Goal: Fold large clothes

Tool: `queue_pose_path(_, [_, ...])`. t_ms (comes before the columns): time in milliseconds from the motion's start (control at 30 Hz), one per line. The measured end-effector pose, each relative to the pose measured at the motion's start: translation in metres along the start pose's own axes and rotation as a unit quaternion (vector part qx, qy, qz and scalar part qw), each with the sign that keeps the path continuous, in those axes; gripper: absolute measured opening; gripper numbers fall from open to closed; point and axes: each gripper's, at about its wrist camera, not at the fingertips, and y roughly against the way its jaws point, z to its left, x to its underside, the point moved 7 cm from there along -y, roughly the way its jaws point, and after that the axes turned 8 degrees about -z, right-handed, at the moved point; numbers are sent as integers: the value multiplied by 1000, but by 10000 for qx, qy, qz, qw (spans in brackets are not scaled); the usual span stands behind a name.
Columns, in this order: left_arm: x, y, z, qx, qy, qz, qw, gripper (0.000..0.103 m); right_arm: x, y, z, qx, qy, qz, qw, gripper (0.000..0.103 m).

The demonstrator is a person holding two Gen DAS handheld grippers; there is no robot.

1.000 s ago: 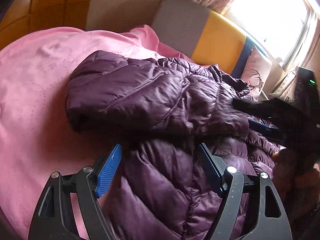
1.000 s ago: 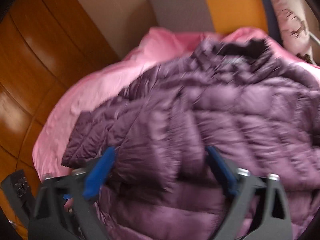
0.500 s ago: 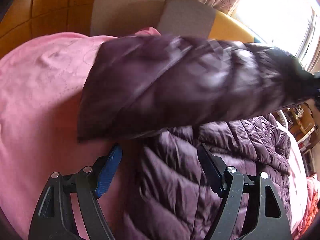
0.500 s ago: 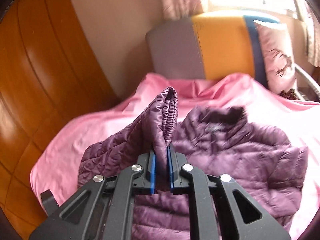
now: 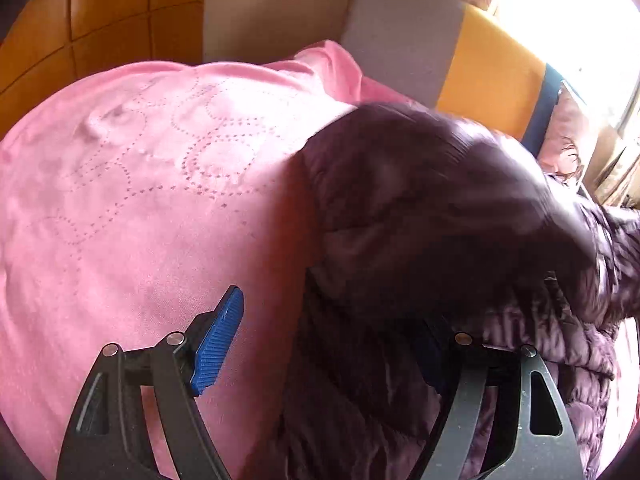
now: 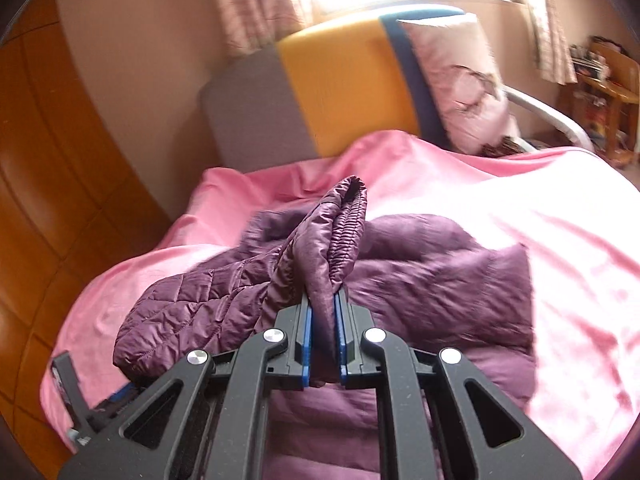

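Observation:
A purple quilted puffer jacket (image 6: 432,280) lies on a pink bedspread (image 6: 560,248). My right gripper (image 6: 322,308) is shut on the jacket's sleeve (image 6: 340,224) near its elastic cuff, and the sleeve stands lifted above the jacket's body. In the left wrist view the jacket (image 5: 420,220) fills the right side, its raised part blurred. My left gripper (image 5: 332,332) is open, straddling the jacket's left edge, with one blue pad (image 5: 218,338) over the bedspread (image 5: 140,200) and the other finger dark against the fabric.
A grey, yellow and blue headboard (image 6: 332,80) stands behind the bed with a pink pillow (image 6: 460,76) against it. Orange wooden panels (image 6: 48,200) run along the left. A bright window with curtains (image 6: 256,0) is at the back, a wooden shelf (image 6: 604,92) at the far right.
My right gripper went from open over the jacket to shut on the sleeve, then lifted it. The left gripper drifted left, so more pink bedspread shows.

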Motion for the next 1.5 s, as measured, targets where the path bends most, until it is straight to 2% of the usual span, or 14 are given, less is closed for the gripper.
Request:
queue_pose_path(167, [7,-13,13,-38,256,172,9995,74,30,-6,-51,480,-285,283,9980,8])
queue_pose_path(300, [8,-16,13,-120,132,204,9996,71,55,-14,-82,815,-429,520,9944,8])
queue_pose_path(533, [10,-13,13,-178,-15,250,9995,71,79,-33,-105,1059,-243,796,9909,9])
queue_pose_path(633, [8,4,20,-159,66,133,9998,77,75,-27,-107,977,-155,721,9925,18])
queue_pose_path(700, [2,22,25,-105,75,-132,9998,77,70,-16,-109,1035,-145,640,9925,47])
queue_pose_path(800, [-16,58,20,40,-181,-859,9961,82,56,7,-97,1017,-55,232,9945,55])
queue_pose_path(833, [-22,65,14,175,-261,-996,9945,83,51,13,-89,945,-16,125,9954,58])
queue_pose_path(900, [-32,70,-3,421,-414,-1133,9918,85,42,16,-69,734,92,-10,9973,71])
queue_pose_path(933, [-38,69,-19,666,-564,-1140,9896,90,40,13,-60,680,134,-14,9976,73])
queue_pose_path(1100, [-48,36,-76,1244,-1052,-785,9835,90,38,-23,-31,600,359,162,9974,81])
queue_pose_path(1200, [-43,10,-95,1273,-1115,-482,9844,90,40,-48,-26,665,447,332,9962,86])
queue_pose_path(1267, [-34,-12,-90,1100,-1044,-192,9883,90,45,-64,-29,786,521,443,9946,87])
queue_pose_path(1333, [-22,-30,-82,1132,-880,69,9896,90,51,-78,-34,832,598,525,9934,88])
queue_pose_path(1500, [-8,-41,-75,1208,-785,100,9895,90,70,-100,-43,850,774,638,9913,90])
